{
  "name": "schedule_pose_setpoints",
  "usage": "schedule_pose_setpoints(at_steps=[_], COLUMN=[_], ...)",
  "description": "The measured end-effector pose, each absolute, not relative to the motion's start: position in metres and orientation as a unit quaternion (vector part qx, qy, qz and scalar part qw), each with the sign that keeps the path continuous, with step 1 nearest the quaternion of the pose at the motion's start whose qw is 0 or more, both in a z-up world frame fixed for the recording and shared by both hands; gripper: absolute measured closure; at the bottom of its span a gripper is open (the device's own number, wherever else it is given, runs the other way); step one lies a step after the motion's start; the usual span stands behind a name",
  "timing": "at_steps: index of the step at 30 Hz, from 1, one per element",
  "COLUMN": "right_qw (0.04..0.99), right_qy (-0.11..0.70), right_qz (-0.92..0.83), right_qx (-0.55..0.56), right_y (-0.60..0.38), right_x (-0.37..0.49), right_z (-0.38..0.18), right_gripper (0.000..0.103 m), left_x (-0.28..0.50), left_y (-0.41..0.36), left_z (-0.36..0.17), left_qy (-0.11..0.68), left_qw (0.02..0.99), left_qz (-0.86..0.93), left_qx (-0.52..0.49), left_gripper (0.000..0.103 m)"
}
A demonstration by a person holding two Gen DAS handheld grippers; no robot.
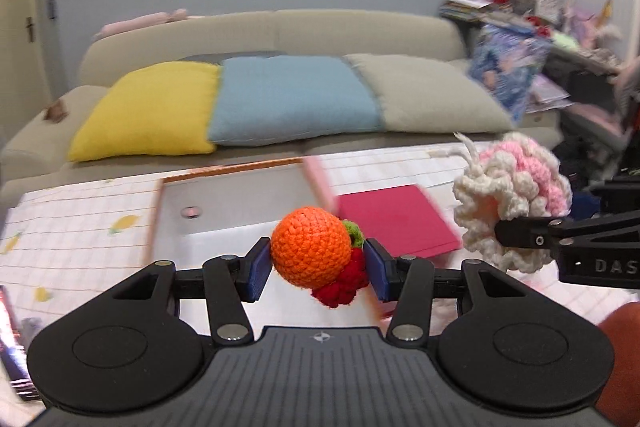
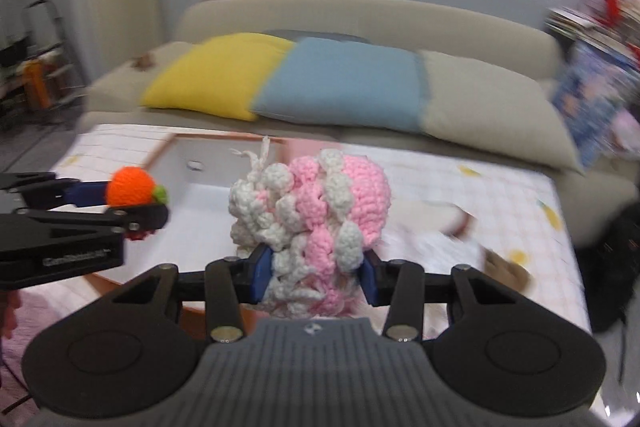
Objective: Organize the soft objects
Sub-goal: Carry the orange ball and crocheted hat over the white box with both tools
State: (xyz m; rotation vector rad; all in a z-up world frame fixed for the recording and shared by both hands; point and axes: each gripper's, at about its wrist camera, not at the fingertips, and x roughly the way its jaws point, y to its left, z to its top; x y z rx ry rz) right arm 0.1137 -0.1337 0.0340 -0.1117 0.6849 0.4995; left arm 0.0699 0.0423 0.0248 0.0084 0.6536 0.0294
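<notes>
Two tongs up over the white box: left tongs clamp an orange crochet fruit, right tongs squeeze a pink-and-white crochet bundle; box looks bare.

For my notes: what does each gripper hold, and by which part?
Left gripper: crocheted orange, by its sides. Right gripper: pink-and-white crocheted toy, by its lower end.

Each of the 2 cameras sits close behind its own gripper, looking slightly down across the table toward the sofa; both share these.
</notes>
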Motion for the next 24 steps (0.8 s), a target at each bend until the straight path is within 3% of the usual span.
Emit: schedule_pose_setpoints(at_steps=[5, 14, 24], right_qw=[0.882, 0.795, 0.698], right_qy=[0.336, 0.421, 0.504], right_qz=[0.317, 0.391, 0.430], right_qx=[-0.092, -0.193, -0.271], right_y=[-0.080, -0.001, 0.039], right_x=[0.127, 0.174, 0.209], right_z=[0.027, -0.023, -0.066], right_gripper=[0.059, 0.059, 0.058], left_x=[0.083, 0.113, 0.136], left_y=[0.075, 0.118, 0.118], left_z=[0.016, -0.019, -0.062], left_qy=[0.373, 0.469, 0.547], left_qw=[0.928, 0.883, 0.837], left_qz=[0.027, 0.026, -0.002], left_qx=[-0.009, -0.018, 0.016], left_gripper=[0.047, 0.046, 0.046])
